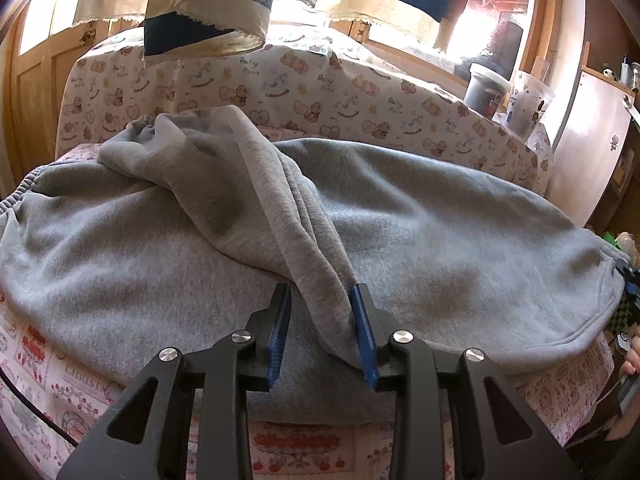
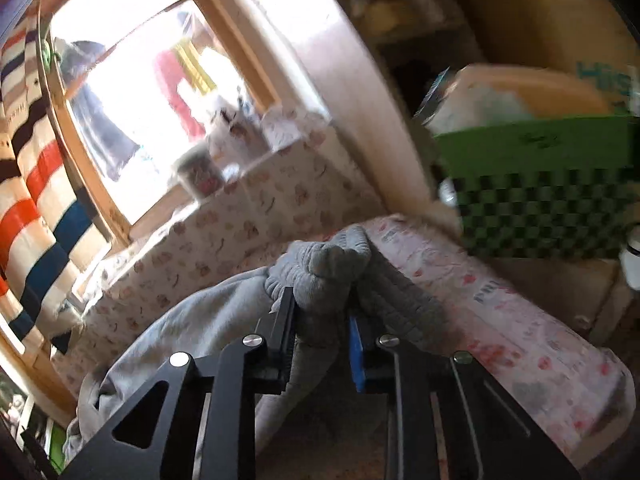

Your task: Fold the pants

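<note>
Grey sweatpants [image 1: 420, 232] lie spread across a printed cloth-covered table [image 1: 60, 392], waistband at the far left. One bunched fold of the pants runs from the back left down between the fingers of my left gripper [image 1: 322, 300], whose jaws stand apart around the fold, the right pad against it. In the right wrist view my right gripper [image 2: 322, 300] is shut on the ribbed grey cuff [image 2: 332, 264] of a pant leg, held up above the table's edge [image 2: 500, 300]. The rest of that leg [image 2: 192, 320] trails down to the left.
A raised backboard with bear-print cloth [image 1: 280, 88] stands behind the pants. Containers [image 1: 486, 88] sit at its right end under a window with striped curtains [image 1: 208, 4]. A green checkered box [image 2: 552, 184] stands right of the table. A wooden cabinet [image 1: 592, 152] stands at the right.
</note>
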A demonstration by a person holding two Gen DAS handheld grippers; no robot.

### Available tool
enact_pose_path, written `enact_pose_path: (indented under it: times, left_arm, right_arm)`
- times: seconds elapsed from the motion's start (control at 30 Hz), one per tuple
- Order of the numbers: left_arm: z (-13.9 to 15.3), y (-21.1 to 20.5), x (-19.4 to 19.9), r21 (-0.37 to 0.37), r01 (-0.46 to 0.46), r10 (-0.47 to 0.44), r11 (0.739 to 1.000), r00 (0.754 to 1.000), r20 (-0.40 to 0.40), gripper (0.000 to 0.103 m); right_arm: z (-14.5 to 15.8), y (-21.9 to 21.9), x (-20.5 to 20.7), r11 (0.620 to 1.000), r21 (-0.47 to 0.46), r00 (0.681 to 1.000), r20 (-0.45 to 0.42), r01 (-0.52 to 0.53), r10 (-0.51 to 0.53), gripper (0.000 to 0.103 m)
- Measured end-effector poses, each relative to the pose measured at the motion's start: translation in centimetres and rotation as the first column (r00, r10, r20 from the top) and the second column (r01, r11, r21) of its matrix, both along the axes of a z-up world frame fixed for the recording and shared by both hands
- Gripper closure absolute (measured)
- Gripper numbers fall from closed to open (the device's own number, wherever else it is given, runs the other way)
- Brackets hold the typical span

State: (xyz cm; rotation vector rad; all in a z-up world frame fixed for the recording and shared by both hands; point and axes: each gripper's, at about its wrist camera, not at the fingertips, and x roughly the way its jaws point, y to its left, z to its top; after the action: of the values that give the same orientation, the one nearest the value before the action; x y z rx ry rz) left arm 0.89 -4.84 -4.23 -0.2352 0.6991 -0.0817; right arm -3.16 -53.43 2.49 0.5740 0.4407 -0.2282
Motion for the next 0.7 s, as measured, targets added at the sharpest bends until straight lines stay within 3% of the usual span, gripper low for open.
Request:
enact_pose_path:
  times: [0.07,0.13,0.23,0.3,0.37,0.47,0.53,0.6,0.7]
  left_arm:
    - [0.0,0.0,0.0,-0.004,0.007,-0.007,1.000,1.000,-0.002,0.073]
    - [0.0,0.0,0.0,-0.007,0.008,-0.008,1.000,1.000,-0.003,0.073]
    - [0.0,0.0,0.1,-0.008,0.012,-0.012,1.000,1.000,-0.007,0.072]
    - [0.0,0.0,0.1,-0.001,0.006,-0.006,1.000,1.000,-0.008,0.069]
    - [0.1,-0.3,0.0,0.028,-0.006,0.006,1.000,1.000,-0.003,0.067]
    - [1.0,-1.4,-0.7,0.166,0.010,-0.015,0.986,1.000,0.027,0.067]
    - [2.4,-1.6,-2.0,0.247,-0.002,-0.022,0.969,0.995,0.097,0.054]
    - [3.7,-1.1,-3.0,0.259,-0.008,-0.033,0.966,0.987,0.155,0.038]
    - [5.1,0.3,-4.4,0.260,-0.061,0.008,0.964,0.980,0.198,0.034]
  right_arm:
    - [-0.7,-0.1,-0.7,1.000,-0.003,0.999,-0.022,0.030,-0.030,0.080]
    - [-2.8,-0.5,0.6,0.999,-0.004,0.989,-0.141,0.048,-0.048,0.080]
    - [-4.8,-0.9,1.9,0.999,0.017,0.970,-0.243,0.038,-0.033,0.077]
    - [-3.9,-0.1,1.4,0.997,-0.066,0.968,-0.243,0.051,-0.065,0.068]
    - [-2.8,1.2,1.4,0.978,-0.194,0.955,-0.269,0.076,-0.127,0.046]
    - [-0.5,3.5,0.0,0.928,-0.349,0.958,-0.200,0.128,-0.208,0.042]
    - [1.0,4.5,-1.4,0.921,-0.365,0.969,-0.144,0.134,-0.198,0.033]
    - [2.2,5.6,-2.6,0.928,-0.351,0.983,-0.076,0.128,-0.165,0.027]
    - [3.5,8.3,-2.8,0.948,-0.316,0.999,-0.011,0.041,-0.047,0.023]
